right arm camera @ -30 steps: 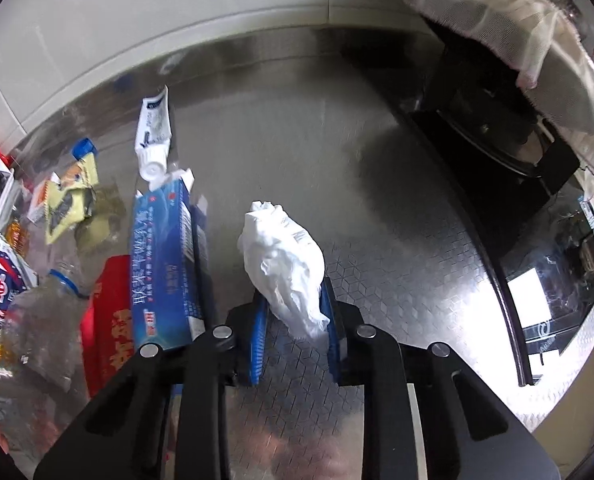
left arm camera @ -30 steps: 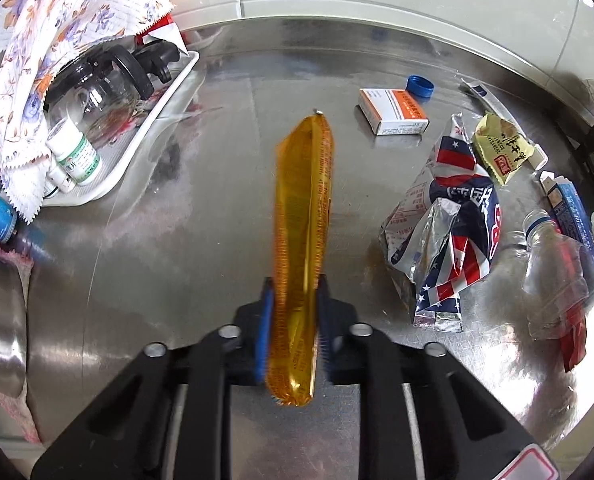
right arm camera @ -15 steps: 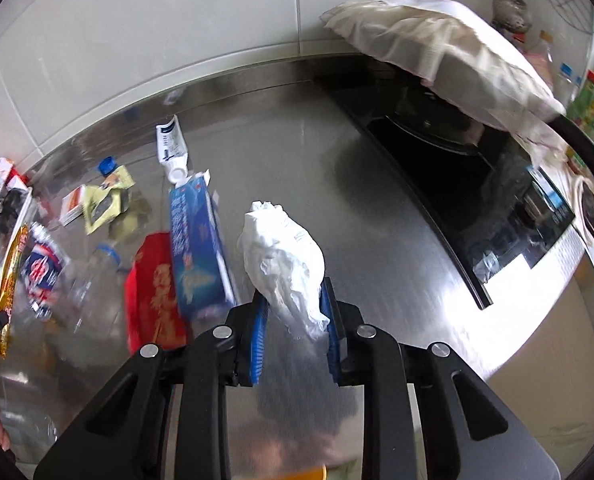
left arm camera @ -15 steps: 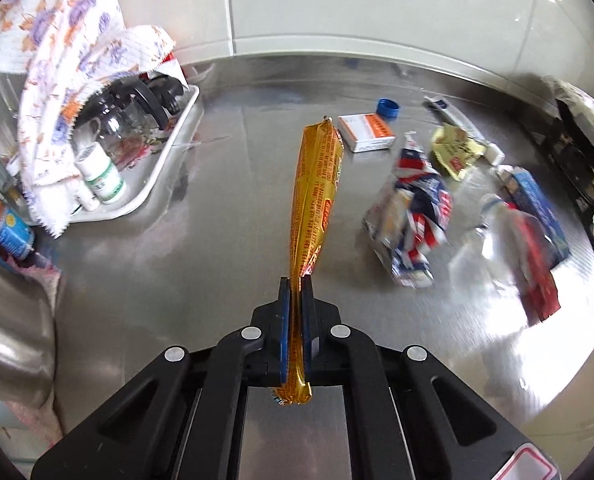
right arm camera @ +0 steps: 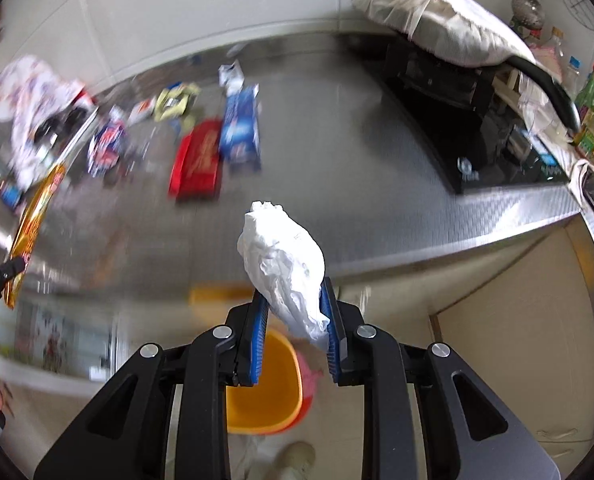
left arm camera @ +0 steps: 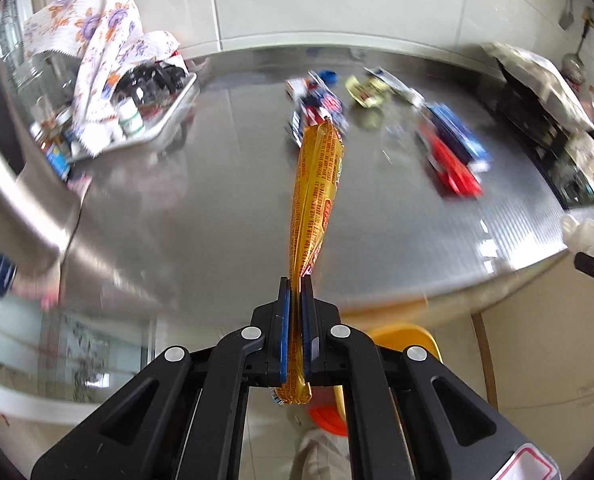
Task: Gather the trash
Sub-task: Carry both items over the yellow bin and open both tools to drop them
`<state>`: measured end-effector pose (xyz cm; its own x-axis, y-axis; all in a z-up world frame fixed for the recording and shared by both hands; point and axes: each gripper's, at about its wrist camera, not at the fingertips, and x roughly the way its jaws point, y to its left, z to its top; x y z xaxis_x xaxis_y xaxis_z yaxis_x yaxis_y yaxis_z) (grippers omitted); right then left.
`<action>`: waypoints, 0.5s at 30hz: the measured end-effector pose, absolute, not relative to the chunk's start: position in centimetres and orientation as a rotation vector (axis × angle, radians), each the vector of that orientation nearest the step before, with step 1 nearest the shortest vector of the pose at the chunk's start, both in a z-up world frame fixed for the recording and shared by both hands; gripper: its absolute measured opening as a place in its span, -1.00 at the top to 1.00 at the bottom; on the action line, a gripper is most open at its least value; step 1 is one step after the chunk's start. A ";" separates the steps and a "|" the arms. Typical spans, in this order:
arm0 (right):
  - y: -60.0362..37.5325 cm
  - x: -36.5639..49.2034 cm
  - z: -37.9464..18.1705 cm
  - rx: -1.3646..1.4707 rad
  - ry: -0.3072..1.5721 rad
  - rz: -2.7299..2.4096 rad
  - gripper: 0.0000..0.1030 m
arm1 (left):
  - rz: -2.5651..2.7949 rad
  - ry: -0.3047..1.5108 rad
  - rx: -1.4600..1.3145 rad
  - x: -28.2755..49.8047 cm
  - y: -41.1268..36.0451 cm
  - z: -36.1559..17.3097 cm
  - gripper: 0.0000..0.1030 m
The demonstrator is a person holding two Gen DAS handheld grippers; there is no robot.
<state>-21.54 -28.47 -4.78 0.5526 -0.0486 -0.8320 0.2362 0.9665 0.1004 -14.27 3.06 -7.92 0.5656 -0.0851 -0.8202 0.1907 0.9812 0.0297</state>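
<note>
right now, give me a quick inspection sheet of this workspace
surface: steel counter, trash lying on it
job's things: gold wrapper and white tissue held clear of the counter; yellow bin on the floor below
clutter: red packet, blue box, covered tray
grippers: left gripper shut on the wrapper; right gripper shut on the tissue
cables: nothing seen
surroundings: tiled wall, black stove under a cloth

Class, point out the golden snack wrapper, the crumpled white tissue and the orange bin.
golden snack wrapper (left arm camera: 315, 196), left wrist view, middle of its printed face.
crumpled white tissue (right arm camera: 281, 252), right wrist view, centre of the wad.
orange bin (right arm camera: 265, 400), right wrist view, inner wall.
</note>
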 end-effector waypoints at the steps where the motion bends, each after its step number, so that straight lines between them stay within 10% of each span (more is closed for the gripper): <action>1: -28.3 -22.6 -5.3 0.202 0.985 -0.147 0.48 | -0.166 0.962 0.121 -15.9 2.5 -8.2 0.89; 15: -23.6 -28.9 -15.3 0.155 1.221 0.230 0.48 | -0.418 1.209 0.251 -26.1 -2.9 -17.3 0.88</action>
<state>-28.95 -23.63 -15.29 0.3239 0.2568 -0.9106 -0.0914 0.9665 0.2400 -26.12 -2.89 -17.26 0.2916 -0.1781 -0.9398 0.4407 0.8970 -0.0332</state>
